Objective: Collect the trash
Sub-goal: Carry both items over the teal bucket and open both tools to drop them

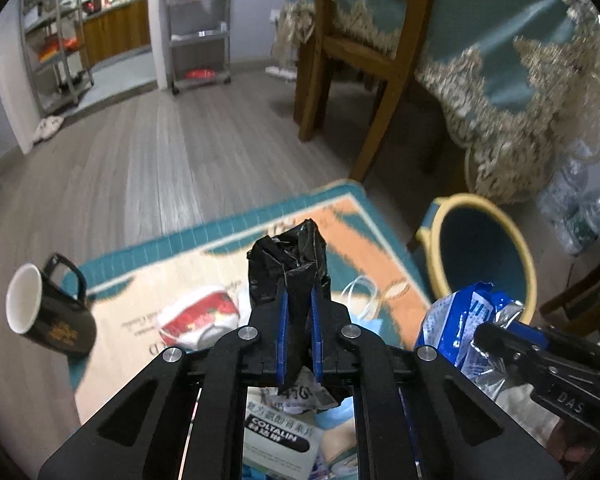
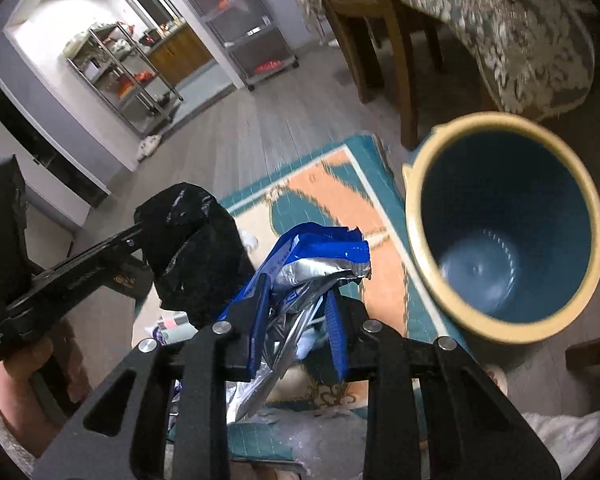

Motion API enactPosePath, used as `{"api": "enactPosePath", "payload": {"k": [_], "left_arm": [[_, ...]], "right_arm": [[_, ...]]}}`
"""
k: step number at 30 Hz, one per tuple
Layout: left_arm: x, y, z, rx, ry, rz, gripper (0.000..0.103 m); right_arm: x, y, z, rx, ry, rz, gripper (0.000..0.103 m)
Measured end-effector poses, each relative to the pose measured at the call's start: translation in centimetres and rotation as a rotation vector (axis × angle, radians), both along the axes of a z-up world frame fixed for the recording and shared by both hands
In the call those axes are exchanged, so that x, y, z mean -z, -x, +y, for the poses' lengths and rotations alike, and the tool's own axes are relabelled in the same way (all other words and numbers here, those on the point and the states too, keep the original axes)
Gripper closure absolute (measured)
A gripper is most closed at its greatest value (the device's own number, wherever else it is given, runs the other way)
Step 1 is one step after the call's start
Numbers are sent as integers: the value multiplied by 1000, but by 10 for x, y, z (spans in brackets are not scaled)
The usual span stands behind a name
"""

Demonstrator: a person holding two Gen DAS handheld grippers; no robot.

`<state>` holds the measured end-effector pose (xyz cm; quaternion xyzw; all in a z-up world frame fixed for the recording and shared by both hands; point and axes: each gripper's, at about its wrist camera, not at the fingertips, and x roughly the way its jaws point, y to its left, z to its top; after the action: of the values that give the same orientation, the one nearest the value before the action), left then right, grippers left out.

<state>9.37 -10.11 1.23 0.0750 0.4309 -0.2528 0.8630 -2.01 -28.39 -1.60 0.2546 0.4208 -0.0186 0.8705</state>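
Left hand-held gripper point(image 1: 299, 316): black frame, blue pads, jaws drawn narrow and clamped on a crumpled black plastic bag point(image 1: 290, 264), glossy, creased, bunched into an upright wad that stands above the fingertips.

Right hand-held gripper point(image 2: 296, 312): same build, jaws pinching a torn blue and silver foil wrapper point(image 2: 320, 260), ragged along its upper edge, shiny inside.

Waste bin point(image 2: 504, 224): round, dark blue inside, pale yellow rim, tilted mouth toward the camera, standing just beside the rug's corner and near the wrapper.

Rug point(image 1: 204, 256): flat, patterned in teal, orange and cream, on a grey wood-plank floor point(image 1: 180, 152).

On the rug: a black mug point(image 1: 48, 308) with white interior, lying on its side; a red and white crumpled packet point(image 1: 200, 316); more papers and a printed box under the left frame, partly hidden.

Room: wooden chair point(image 1: 360, 60), teal fringed tablecloth point(image 1: 520, 60), metal shelving point(image 1: 200, 24).

Blurred throughout; small print unreadable.
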Motion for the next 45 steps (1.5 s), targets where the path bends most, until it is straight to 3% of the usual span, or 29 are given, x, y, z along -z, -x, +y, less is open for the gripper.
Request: {"api": "enactPosePath", "payload": {"k": [12, 17, 24, 27, 31, 35, 40, 44, 45], "left_arm": [[-54, 7, -11, 16, 78, -141, 92], [-57, 13, -35, 62, 91, -154, 92], [-58, 25, -83, 161, 110, -155, 92], [-56, 29, -103, 194, 123, -149, 92], [-47, 35, -131, 248, 138, -137, 92], [-39, 39, -152, 307, 218, -105, 92], [-20, 43, -178, 358, 261, -77, 92], [1, 45, -198, 390, 223, -67, 92], [6, 46, -202, 391, 201, -73, 88]], "right_arm": [[-46, -1, -32, 45, 42, -125, 77], [-75, 1, -62, 49, 118, -159, 77], [-93, 10, -116, 90, 249, -126, 77], [-85, 13, -132, 108, 314, -93, 77], [-66, 15, -148, 130, 306, -37, 77], [-48, 15, -166, 144, 339, 24, 77], [-21, 15, -198, 196, 266, 125, 76], [-9, 19, -214, 245, 245, 152, 73], [-9, 19, -216, 257, 242, 152, 72]]}}
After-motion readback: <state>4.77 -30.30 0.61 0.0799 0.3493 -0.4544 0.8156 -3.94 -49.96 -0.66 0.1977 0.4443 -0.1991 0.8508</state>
